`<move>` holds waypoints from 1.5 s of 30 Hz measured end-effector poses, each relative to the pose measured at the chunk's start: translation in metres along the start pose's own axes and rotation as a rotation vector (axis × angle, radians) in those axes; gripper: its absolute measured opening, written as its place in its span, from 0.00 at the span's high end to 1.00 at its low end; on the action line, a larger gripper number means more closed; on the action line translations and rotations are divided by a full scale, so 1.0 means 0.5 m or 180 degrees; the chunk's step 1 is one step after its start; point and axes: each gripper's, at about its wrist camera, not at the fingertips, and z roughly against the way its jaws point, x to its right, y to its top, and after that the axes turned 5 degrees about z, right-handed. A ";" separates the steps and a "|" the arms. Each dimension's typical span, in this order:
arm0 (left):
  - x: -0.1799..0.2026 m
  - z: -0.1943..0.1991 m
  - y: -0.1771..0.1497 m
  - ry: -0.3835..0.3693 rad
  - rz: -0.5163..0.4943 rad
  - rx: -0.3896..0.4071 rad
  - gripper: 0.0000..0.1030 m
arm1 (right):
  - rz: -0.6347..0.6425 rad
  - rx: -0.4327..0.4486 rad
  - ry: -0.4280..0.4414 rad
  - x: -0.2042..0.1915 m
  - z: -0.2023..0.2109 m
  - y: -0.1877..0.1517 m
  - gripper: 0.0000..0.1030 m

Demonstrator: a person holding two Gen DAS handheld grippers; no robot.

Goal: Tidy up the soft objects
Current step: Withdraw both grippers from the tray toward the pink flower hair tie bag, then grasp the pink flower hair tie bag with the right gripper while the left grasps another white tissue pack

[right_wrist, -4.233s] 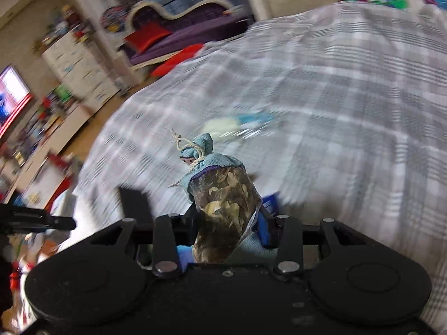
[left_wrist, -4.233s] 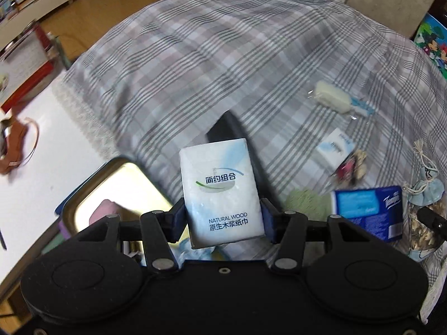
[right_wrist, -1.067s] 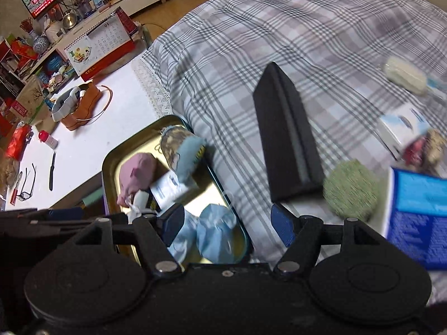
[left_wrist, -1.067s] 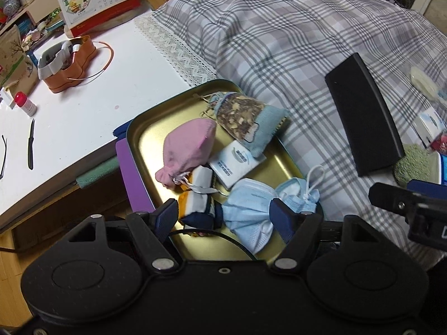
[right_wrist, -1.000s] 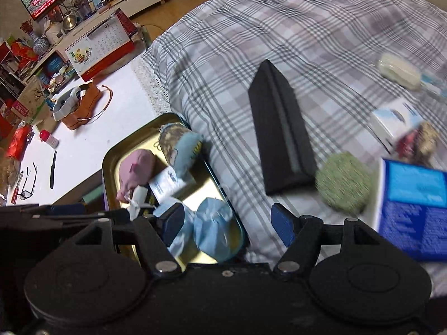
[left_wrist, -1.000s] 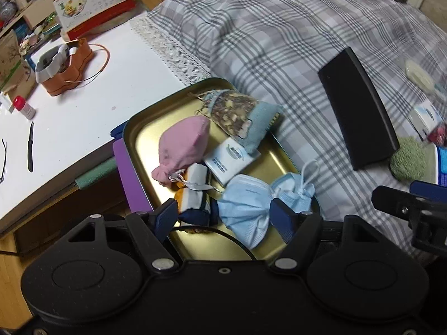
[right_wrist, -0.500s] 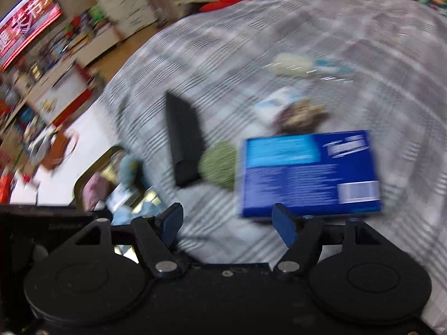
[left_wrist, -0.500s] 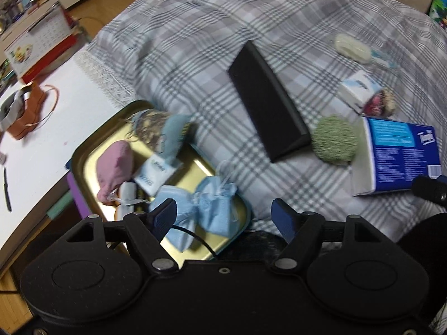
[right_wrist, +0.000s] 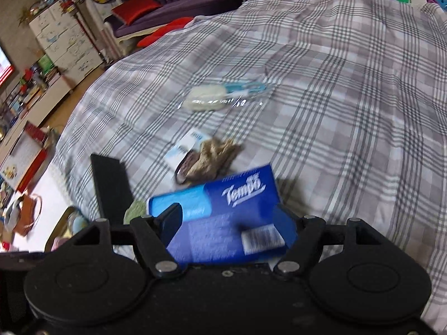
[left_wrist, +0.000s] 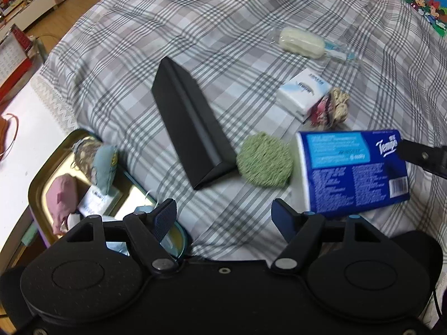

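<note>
My right gripper (right_wrist: 227,224) is spread, the blue tissue pack (right_wrist: 220,215) lying in line between its fingers but not pinched yet. My left gripper (left_wrist: 223,217) is spread and empty over the plaid bedspread (left_wrist: 251,22), near the gold tray (left_wrist: 39,184) holding sorted pouches. Farther lie the green pad (left_wrist: 264,163) and white tissue packet (left_wrist: 303,90), waiting.

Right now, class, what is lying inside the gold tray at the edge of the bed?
Inside the tray lie a pink pouch, a blue patterned sachet and a small white tissue pack. The tray's near end is covered by the left hand-held gripper, so anything there is hidden.
</note>
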 end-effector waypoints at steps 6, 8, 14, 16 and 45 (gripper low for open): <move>0.015 -0.014 0.038 -0.0016 0.0029 -0.0028 0.32 | -0.0114 -0.0086 0.0012 0.004 -0.055 0.045 0.30; 0.015 -0.019 0.047 -0.0019 0.0055 -0.0046 0.32 | -0.0112 -0.0130 0.0037 -0.003 -0.079 0.055 0.28; 0.011 -0.030 0.060 -0.0006 0.0080 -0.0075 0.32 | 0.0062 -0.0140 0.0012 -0.049 -0.135 0.075 0.22; 0.008 -0.035 0.062 -0.0004 0.0093 -0.0096 0.32 | 0.0119 -0.0176 0.0048 -0.062 -0.152 0.082 0.23; -0.016 -0.050 0.093 -0.0065 0.0143 -0.0108 0.32 | 0.0399 -0.0245 -0.0582 -0.057 -0.231 0.087 0.19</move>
